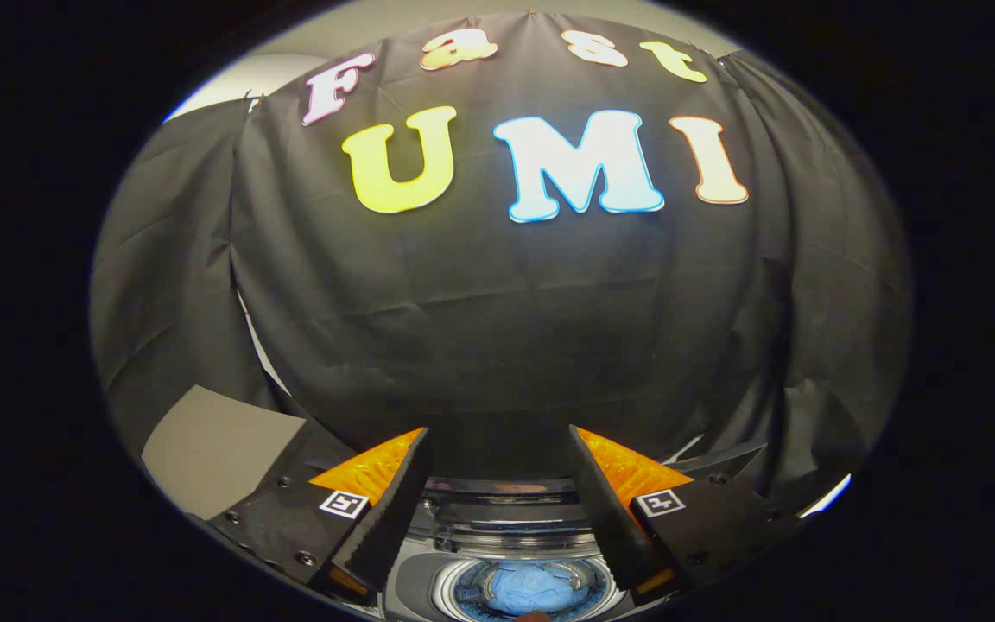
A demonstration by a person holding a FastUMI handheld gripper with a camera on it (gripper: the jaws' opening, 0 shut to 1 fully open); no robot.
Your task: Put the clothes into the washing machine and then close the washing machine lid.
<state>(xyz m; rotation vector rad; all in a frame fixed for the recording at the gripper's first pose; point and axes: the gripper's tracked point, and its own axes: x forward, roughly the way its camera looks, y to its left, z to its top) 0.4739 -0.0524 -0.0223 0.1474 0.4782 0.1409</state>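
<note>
Jaws gape above washing machine (497, 518) holding blue clothes (525, 589).

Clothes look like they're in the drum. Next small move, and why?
Probably tip the gripper down toward the washing machine to find its lid. The blue clothes already lie in the open drum below the open, empty jaws, and the view mostly faces the booth wall, so closing comes next.

A big black cloth (497, 328) hangs as the wall and has soft folds. More black cloth hangs at both sides. Above it a pale wall (290, 69) peeks out. Low down at one side is a flat grey board (212, 445). The light is dim.
</note>
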